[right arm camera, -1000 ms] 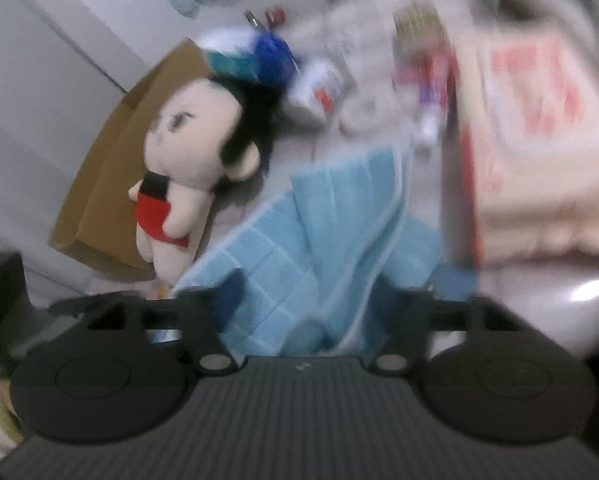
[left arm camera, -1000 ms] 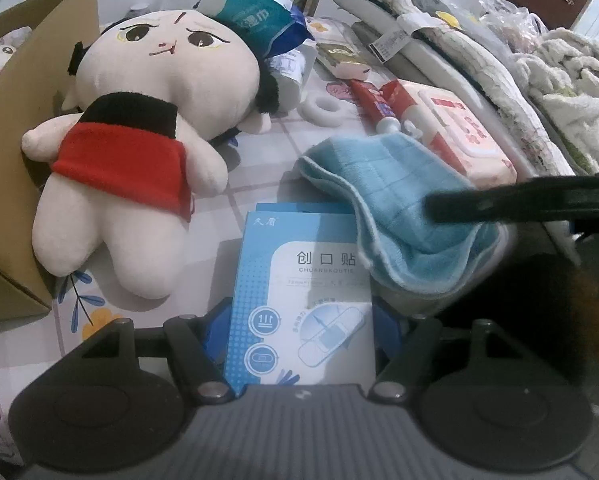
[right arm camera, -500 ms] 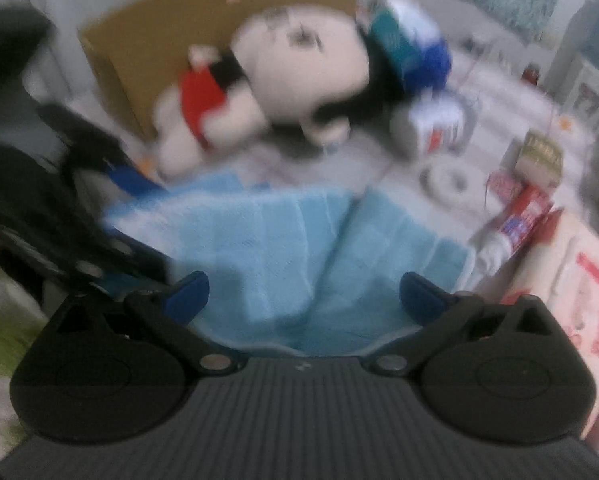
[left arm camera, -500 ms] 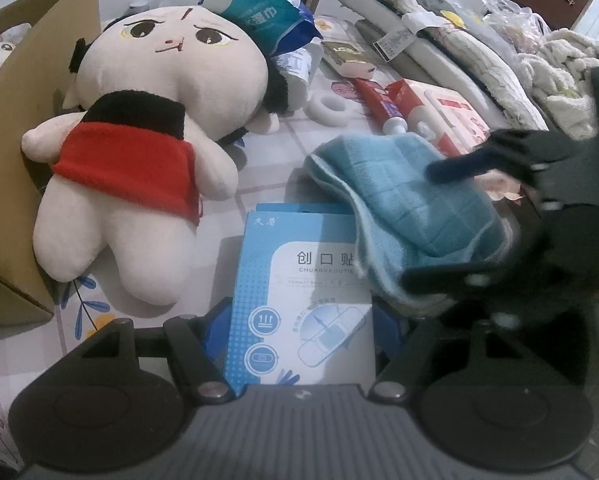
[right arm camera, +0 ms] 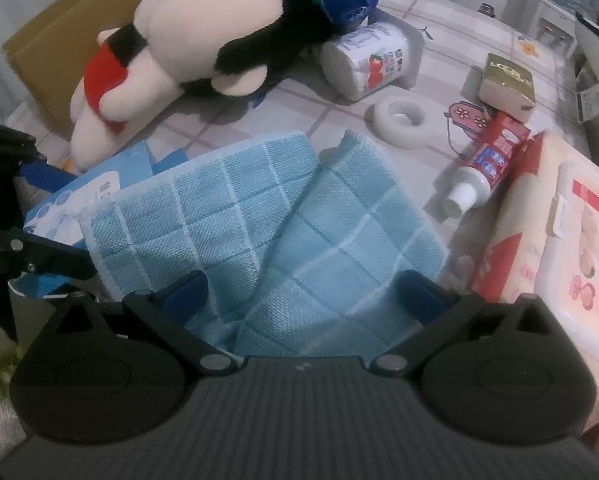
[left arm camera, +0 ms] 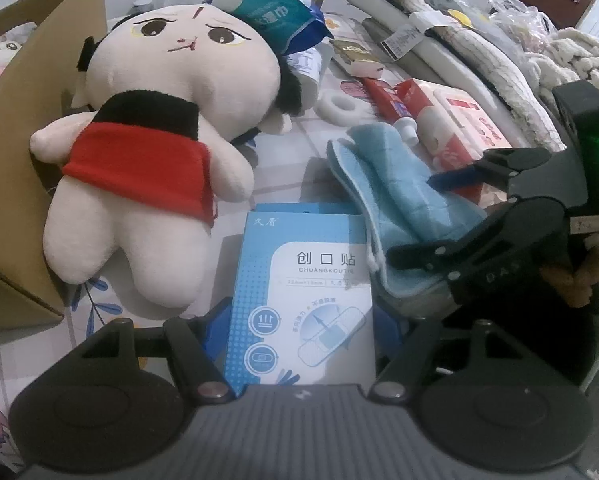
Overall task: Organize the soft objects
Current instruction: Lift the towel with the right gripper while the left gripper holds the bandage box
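Observation:
A plush doll (left arm camera: pixel 155 152) with a red and black top lies on the table against a cardboard box (left arm camera: pixel 23 128); it also shows in the right wrist view (right arm camera: pixel 187 36). A light blue cloth (right arm camera: pixel 259 216) lies folded on the table, its edge over a blue plaster box (left arm camera: pixel 303 300). My left gripper (left arm camera: pixel 303 320) is open with the plaster box lying between its fingers. My right gripper (right arm camera: pixel 303 296) is open with its fingers either side of the cloth (left arm camera: pixel 399 208); it shows in the left wrist view (left arm camera: pixel 439 216) too.
A toothpaste tube (right arm camera: pixel 487 160), white tape ring (right arm camera: pixel 401 120), wet wipes pack (right arm camera: pixel 559 232), tissue roll (right arm camera: pixel 367 60), gold box (right arm camera: pixel 507 84) and blue bag (left arm camera: pixel 275 12) crowd the table. Bedding (left arm camera: pixel 479 52) is piled at the far right.
My right gripper has swung round and come in over the blue cloth, its fingers now straddling it. My left gripper has held still over the plaster box.

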Tool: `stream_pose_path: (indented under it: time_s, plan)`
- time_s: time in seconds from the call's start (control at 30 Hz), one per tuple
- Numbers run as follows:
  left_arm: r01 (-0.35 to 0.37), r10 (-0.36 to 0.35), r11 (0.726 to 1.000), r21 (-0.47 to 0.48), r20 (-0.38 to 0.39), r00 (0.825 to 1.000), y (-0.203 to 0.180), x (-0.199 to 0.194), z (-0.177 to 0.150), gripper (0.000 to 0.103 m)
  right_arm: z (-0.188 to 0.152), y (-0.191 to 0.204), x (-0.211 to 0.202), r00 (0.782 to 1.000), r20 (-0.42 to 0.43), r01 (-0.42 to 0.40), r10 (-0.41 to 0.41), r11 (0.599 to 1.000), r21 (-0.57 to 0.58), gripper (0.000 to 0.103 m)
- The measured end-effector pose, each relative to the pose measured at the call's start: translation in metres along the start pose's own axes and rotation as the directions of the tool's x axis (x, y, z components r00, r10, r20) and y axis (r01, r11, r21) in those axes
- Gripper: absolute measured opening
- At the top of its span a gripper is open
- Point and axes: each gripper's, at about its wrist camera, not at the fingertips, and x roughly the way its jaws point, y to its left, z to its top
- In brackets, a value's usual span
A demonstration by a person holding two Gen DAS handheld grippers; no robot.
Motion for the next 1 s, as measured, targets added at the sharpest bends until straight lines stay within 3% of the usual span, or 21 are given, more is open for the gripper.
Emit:
stream_pose_path:
  time_s: [0.1, 0.27, 0.43, 0.57, 0.7, 0.83, 1.0]
  plan:
    - [-0.003, 0.003, 1.000, -0.005, 0.005, 1.000, 0.002, -0.001, -0.001, 0.072, -0.002, 0.001, -0.004, 1.000, 0.013, 0.020, -0.020, 0.999, 0.027, 0.095]
    - [-0.011, 0.011, 1.000, -0.008, 0.013, 1.000, 0.004, -0.002, -0.003, 0.072, -0.002, -0.013, -0.015, 0.997, 0.028, 0.072, -0.077, 0.988, 0.137, 0.050]
    - [-0.028, 0.028, 1.000, -0.008, 0.035, 0.999, 0.003, -0.002, -0.005, 0.072, -0.011, -0.022, -0.021, 0.990, 0.073, 0.098, -0.122, 0.958, 0.268, 0.027]
    - [-0.026, 0.026, 1.000, -0.009, 0.058, 0.998, 0.004, -0.005, -0.007, 0.072, -0.027, -0.034, -0.034, 0.982, 0.170, 0.000, -0.085, 0.895, 0.447, 0.024]
    - [-0.014, 0.014, 1.000, 0.000, 0.090, 0.996, 0.000, -0.019, -0.009, 0.071, -0.042, -0.030, -0.059, 0.960, 0.268, -0.078, -0.083, 0.840, 0.536, 0.024]
    - [0.025, -0.024, 1.000, -0.010, 0.132, 0.991, -0.005, -0.040, -0.009, 0.071, -0.050, -0.023, -0.091, 0.929, 0.360, -0.145, -0.089, 0.806, 0.574, 0.024]
    - [0.052, -0.054, 0.999, 0.014, 0.221, 0.974, -0.017, -0.076, -0.007, 0.071, -0.051, -0.015, -0.130, 0.888, 0.449, -0.204, -0.096, 0.793, 0.574, 0.024]
